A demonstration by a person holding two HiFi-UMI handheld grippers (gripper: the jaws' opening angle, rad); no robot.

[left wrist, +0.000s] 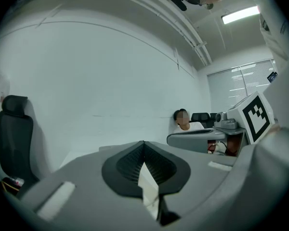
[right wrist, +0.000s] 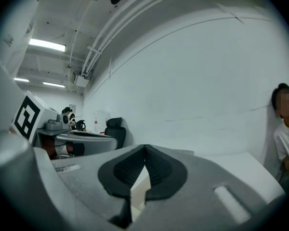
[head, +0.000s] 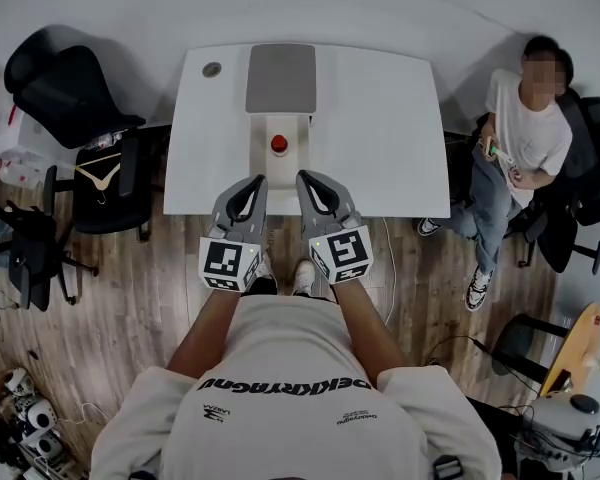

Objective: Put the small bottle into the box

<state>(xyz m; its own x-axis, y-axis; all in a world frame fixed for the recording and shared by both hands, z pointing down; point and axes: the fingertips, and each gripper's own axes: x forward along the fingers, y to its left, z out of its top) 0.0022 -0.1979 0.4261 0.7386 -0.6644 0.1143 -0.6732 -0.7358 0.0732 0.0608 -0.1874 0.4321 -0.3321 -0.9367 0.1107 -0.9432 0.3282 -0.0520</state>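
A small bottle with a red cap (head: 279, 145) sits in the white box (head: 280, 128) at the middle of the white table (head: 380, 138). The box's grey lid (head: 282, 78) lies just behind it. My left gripper (head: 255, 184) hovers at the table's near edge, just left of the box, jaws shut and empty. My right gripper (head: 305, 180) is level with it on the box's right side, also shut on nothing. In the left gripper view the jaws (left wrist: 143, 146) meet at the tips. The right gripper view shows its jaws (right wrist: 144, 149) pressed together too.
Black office chairs (head: 70, 88) and a coat hanger (head: 102, 178) stand left of the table. A person (head: 520, 138) sits in a chair at the right. A round cable hole (head: 212, 69) is at the table's far left corner. Clutter lies on the wood floor (head: 130, 308).
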